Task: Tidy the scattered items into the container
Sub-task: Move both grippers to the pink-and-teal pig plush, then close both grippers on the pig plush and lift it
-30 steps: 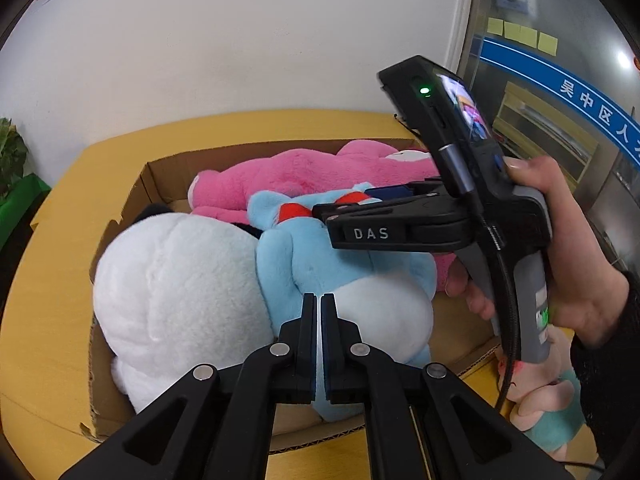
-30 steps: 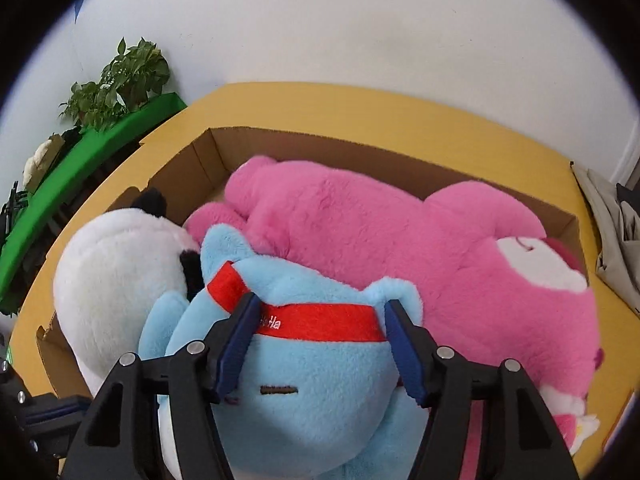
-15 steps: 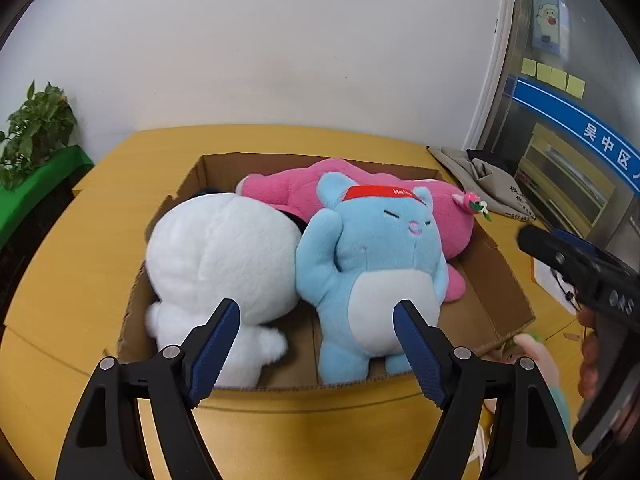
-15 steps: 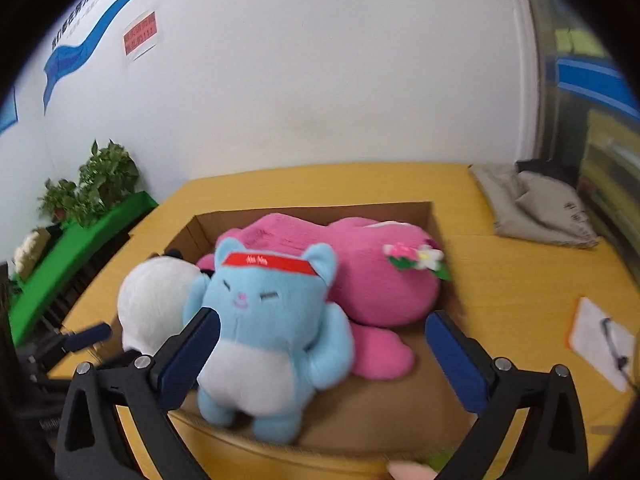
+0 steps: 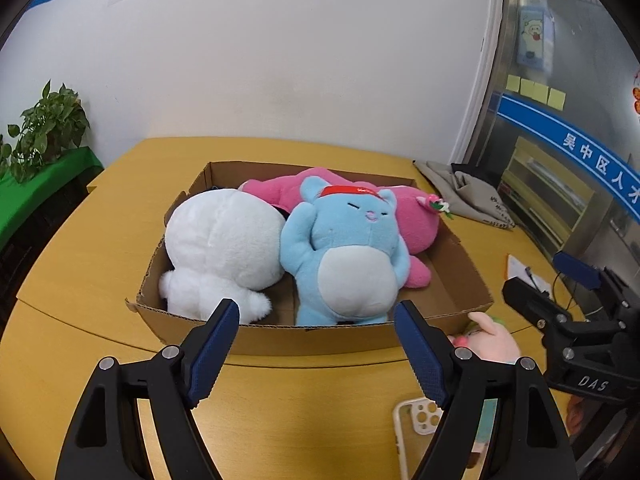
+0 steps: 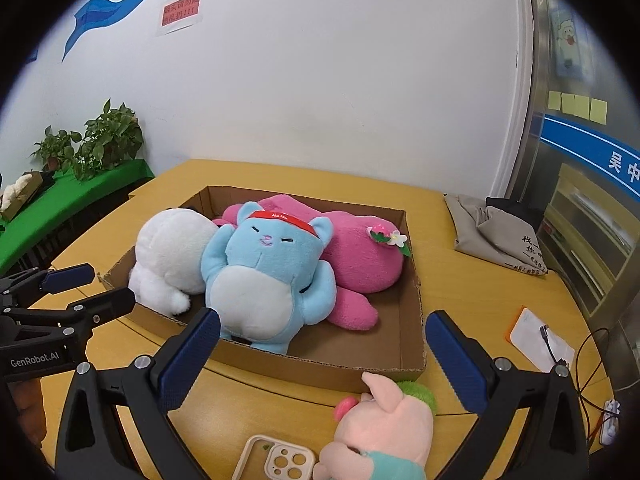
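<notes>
A cardboard box (image 5: 320,338) (image 6: 312,368) on the wooden table holds a white plush (image 5: 224,248) (image 6: 168,252), a blue cat plush with a red headband (image 5: 348,256) (image 6: 268,272) and a pink plush (image 5: 412,220) (image 6: 360,252). A pink pig plush (image 6: 384,420) (image 5: 494,340) lies on the table just outside the box's front right corner. My left gripper (image 5: 316,352) is open and empty in front of the box. My right gripper (image 6: 324,356) is open and empty above the pig plush; it also shows in the left wrist view (image 5: 568,300).
A phone in a clear case (image 6: 276,460) (image 5: 416,420) lies on the table beside the pig plush. A grey cloth bag (image 6: 496,228) (image 5: 464,196) sits at the back right. A white-and-orange card with a cable (image 6: 540,340) lies at the right. Green plants (image 6: 96,140) stand left of the table.
Both grippers have let go of the blue cat plush, opened wide and pulled back from the box. The blue plush now rests in the box between the white and pink plush.
</notes>
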